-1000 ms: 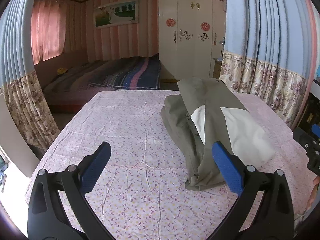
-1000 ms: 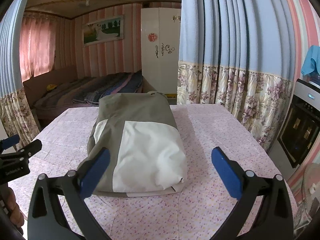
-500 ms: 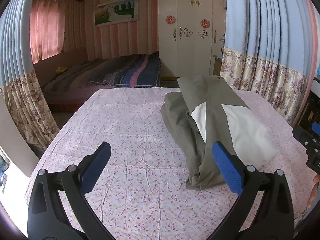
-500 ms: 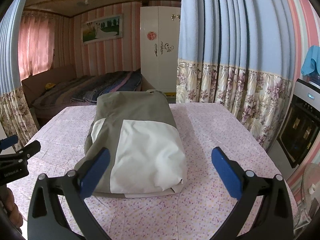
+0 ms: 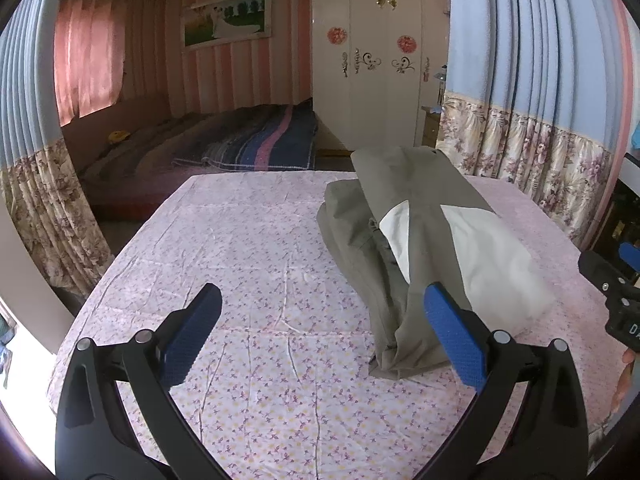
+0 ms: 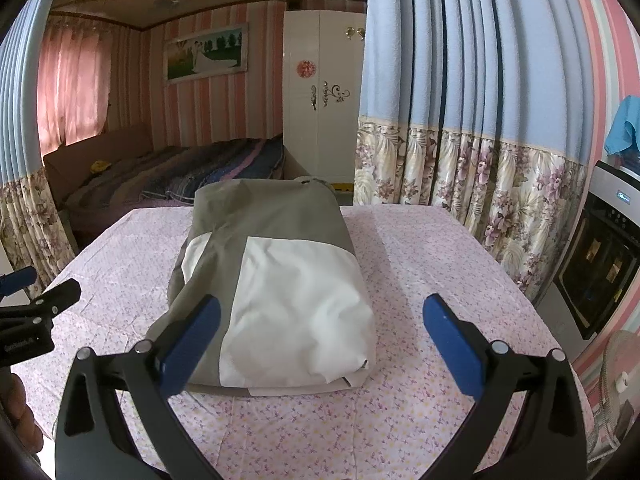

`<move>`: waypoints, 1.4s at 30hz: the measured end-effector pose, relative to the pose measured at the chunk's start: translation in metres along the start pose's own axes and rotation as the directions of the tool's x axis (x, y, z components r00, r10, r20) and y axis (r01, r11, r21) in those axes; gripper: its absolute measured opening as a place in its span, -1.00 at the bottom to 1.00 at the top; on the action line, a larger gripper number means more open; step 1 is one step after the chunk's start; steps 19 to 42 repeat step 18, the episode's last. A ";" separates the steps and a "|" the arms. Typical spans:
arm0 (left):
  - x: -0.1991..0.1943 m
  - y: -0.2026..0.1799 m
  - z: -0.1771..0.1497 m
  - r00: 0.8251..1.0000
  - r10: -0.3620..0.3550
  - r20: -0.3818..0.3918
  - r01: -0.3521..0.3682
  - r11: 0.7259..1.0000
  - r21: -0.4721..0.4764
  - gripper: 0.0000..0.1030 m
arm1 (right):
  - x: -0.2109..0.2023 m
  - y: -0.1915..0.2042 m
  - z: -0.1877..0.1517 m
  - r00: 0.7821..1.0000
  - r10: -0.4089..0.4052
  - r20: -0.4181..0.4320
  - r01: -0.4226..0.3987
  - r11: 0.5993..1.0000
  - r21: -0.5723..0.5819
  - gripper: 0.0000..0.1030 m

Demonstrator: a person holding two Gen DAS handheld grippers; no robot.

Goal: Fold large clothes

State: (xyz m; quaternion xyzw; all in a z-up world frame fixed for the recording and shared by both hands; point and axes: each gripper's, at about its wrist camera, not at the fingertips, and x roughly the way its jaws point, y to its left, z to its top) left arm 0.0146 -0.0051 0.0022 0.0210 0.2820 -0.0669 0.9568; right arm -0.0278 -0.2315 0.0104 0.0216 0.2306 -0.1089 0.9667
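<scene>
A folded olive-green and white garment (image 6: pixel 280 280) lies as a thick bundle on the table with the pink floral cloth (image 6: pixel 420 420). In the left wrist view the garment (image 5: pixel 420 232) lies right of centre. My left gripper (image 5: pixel 322 328) is open and empty, above the cloth to the left of the bundle, its right finger near the bundle's near edge. My right gripper (image 6: pixel 320 332) is open and empty, held just in front of the bundle's near end. The right gripper also shows in the left wrist view (image 5: pixel 612 292), and the left gripper in the right wrist view (image 6: pixel 36 312).
Blue and floral curtains (image 6: pixel 460 140) hang to the right and behind the table. An oven (image 6: pixel 600 264) stands at the far right. A bed (image 5: pixel 224 148) and a white wardrobe (image 5: pixel 376 80) are beyond the table's far edge. A fan (image 6: pixel 616 384) stands low right.
Both grippers have drifted slightly; the view has barely shifted. The garment has not moved. Both grippers stay open.
</scene>
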 end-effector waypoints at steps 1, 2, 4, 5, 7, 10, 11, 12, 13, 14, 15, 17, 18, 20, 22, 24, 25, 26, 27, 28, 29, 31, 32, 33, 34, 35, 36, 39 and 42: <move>-0.001 0.000 0.000 1.000 -0.002 0.003 0.002 1.000 0.001 0.94 | 0.001 0.000 0.000 1.000 -0.001 0.000 0.001 1.000 0.000 0.96; -0.001 0.000 0.001 1.000 -0.004 0.005 0.004 1.000 0.002 0.94 | 0.002 -0.001 -0.001 1.000 -0.002 -0.001 0.002 1.000 0.000 0.96; -0.002 -0.001 0.001 1.000 -0.009 0.007 0.009 1.000 0.003 0.94 | 0.001 -0.001 0.000 1.000 0.001 -0.002 -0.001 1.000 -0.002 0.96; -0.003 -0.001 0.001 1.000 -0.009 0.009 0.009 1.000 0.003 0.94 | 0.002 -0.002 -0.001 1.000 0.000 -0.004 0.000 1.000 -0.003 0.96; -0.006 -0.002 0.002 1.000 0.003 0.023 -0.004 1.000 0.009 0.94 | 0.003 -0.003 -0.001 1.000 0.000 -0.007 0.000 1.000 -0.003 0.96; -0.009 -0.002 0.003 0.999 0.014 0.035 -0.014 1.000 0.013 0.94 | 0.006 -0.004 -0.001 1.000 0.001 -0.012 -0.001 1.000 -0.001 0.96; -0.008 -0.002 0.003 1.000 0.005 0.029 -0.005 1.000 0.013 0.94 | 0.007 -0.005 -0.001 1.000 0.002 -0.013 -0.002 1.000 0.000 0.96; -0.008 -0.002 0.004 1.000 -0.007 0.020 0.006 1.000 0.008 0.94 | 0.008 -0.005 -0.001 1.000 0.002 -0.015 -0.002 1.000 0.001 0.96; -0.006 -0.001 0.004 1.000 -0.011 0.014 0.011 1.000 0.006 0.94 | 0.008 -0.007 -0.002 1.000 0.002 -0.016 -0.002 1.000 0.002 0.96; -0.005 -0.001 0.004 1.000 -0.009 0.010 0.009 1.000 0.006 0.94 | 0.009 -0.005 -0.001 1.000 0.002 -0.018 -0.002 1.000 0.002 0.96; -0.004 -0.002 0.003 1.000 0.000 0.007 0.000 1.000 0.010 0.94 | 0.009 -0.006 -0.001 1.000 0.003 -0.020 -0.003 1.000 0.002 0.96; -0.002 -0.002 0.003 1.000 0.011 0.004 -0.011 1.000 0.014 0.94 | 0.010 -0.006 -0.001 1.000 0.002 -0.019 -0.002 1.000 0.003 0.96; -0.001 -0.002 0.003 1.000 0.008 0.000 -0.008 1.000 0.014 0.94 | 0.010 -0.007 -0.001 1.000 0.004 -0.020 -0.004 1.000 0.004 0.96; -0.001 -0.002 0.003 1.000 0.008 0.000 -0.008 1.000 0.014 0.94 | 0.010 -0.007 -0.001 1.000 0.004 -0.020 -0.004 1.000 0.004 0.96; -0.001 -0.002 0.003 1.000 0.008 0.000 -0.008 1.000 0.014 0.94 | 0.010 -0.007 -0.001 1.000 0.004 -0.020 -0.004 1.000 0.004 0.96; -0.001 -0.002 0.003 1.000 0.008 0.000 -0.008 1.000 0.014 0.94 | 0.010 -0.007 -0.001 1.000 0.004 -0.020 -0.004 1.000 0.004 0.96; -0.001 -0.002 0.003 1.000 0.008 0.000 -0.008 1.000 0.014 0.94 | 0.010 -0.007 -0.001 1.000 0.004 -0.020 -0.004 1.000 0.004 0.96; -0.001 -0.002 0.003 1.000 0.008 0.000 -0.008 1.000 0.014 0.94 | 0.010 -0.007 -0.001 1.000 0.004 -0.020 -0.004 1.000 0.004 0.96; -0.001 -0.002 0.003 1.000 0.008 0.000 -0.008 1.000 0.014 0.94 | 0.010 -0.007 -0.001 1.000 0.004 -0.020 -0.004 1.000 0.004 0.96; -0.001 -0.002 0.003 1.000 0.008 0.000 -0.008 1.000 0.014 0.94 | 0.010 -0.007 -0.001 1.000 0.004 -0.020 -0.004 1.000 0.004 0.96; -0.001 -0.002 0.003 1.000 0.008 0.000 -0.008 1.000 0.014 0.94 | 0.010 -0.007 -0.001 1.000 0.004 -0.020 -0.004 1.000 0.004 0.96; -0.001 -0.002 0.003 1.000 0.008 0.000 -0.008 1.000 0.014 0.94 | 0.010 -0.007 -0.001 1.000 0.004 -0.020 -0.004 1.000 0.004 0.96; -0.001 -0.002 0.003 1.000 0.008 0.000 -0.008 1.000 0.014 0.94 | 0.010 -0.007 -0.001 1.000 0.004 -0.020 -0.004 1.000 0.004 0.96; -0.001 -0.002 0.003 1.000 0.008 0.000 -0.008 1.000 0.014 0.94 | 0.010 -0.007 -0.001 1.000 0.004 -0.020 -0.004 1.000 0.004 0.96; -0.001 -0.002 0.003 1.000 0.008 0.000 -0.008 1.000 0.014 0.94 | 0.010 -0.007 -0.001 1.000 0.004 -0.020 -0.004 1.000 0.004 0.96; -0.001 -0.002 0.003 1.000 0.008 0.000 -0.008 1.000 0.014 0.94 | 0.010 -0.007 -0.001 1.000 0.004 -0.020 -0.004 1.000 0.004 0.96; -0.001 -0.002 0.003 1.000 0.008 0.000 -0.008 1.000 0.014 0.94 | 0.010 -0.007 -0.001 1.000 0.004 -0.020 -0.004 1.000 0.004 0.96; -0.001 -0.002 0.003 1.000 0.008 0.000 -0.008 1.000 0.014 0.94 | 0.010 -0.007 -0.001 1.000 0.004 -0.020 -0.004 1.000 0.004 0.96; -0.001 -0.002 0.003 1.000 0.008 0.000 -0.008 1.000 0.014 0.94 | 0.010 -0.007 -0.001 1.000 0.004 -0.020 -0.004 1.000 0.004 0.96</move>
